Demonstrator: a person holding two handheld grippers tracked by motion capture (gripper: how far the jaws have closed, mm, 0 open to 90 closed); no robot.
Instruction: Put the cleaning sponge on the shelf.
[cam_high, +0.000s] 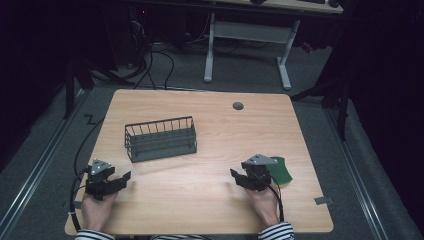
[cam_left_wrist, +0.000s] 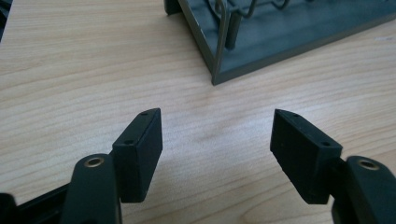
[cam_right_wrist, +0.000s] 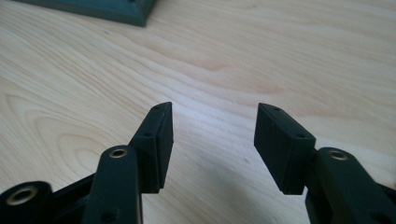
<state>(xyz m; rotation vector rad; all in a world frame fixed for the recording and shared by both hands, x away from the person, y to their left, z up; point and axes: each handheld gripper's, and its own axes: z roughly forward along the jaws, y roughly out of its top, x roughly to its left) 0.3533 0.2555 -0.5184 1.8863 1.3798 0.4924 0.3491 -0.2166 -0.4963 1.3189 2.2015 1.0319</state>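
Right tongs (cam_right_wrist: 212, 140) gape empty over bare table (cam_right_wrist: 280, 56), rack corner (cam_right_wrist: 112, 11) beyond.

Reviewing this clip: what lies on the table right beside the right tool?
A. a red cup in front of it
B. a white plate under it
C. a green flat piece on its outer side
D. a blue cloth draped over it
C: in the high view a green flat piece lies on the wooden table just past the right tool, on the side away from the grey wire rack.
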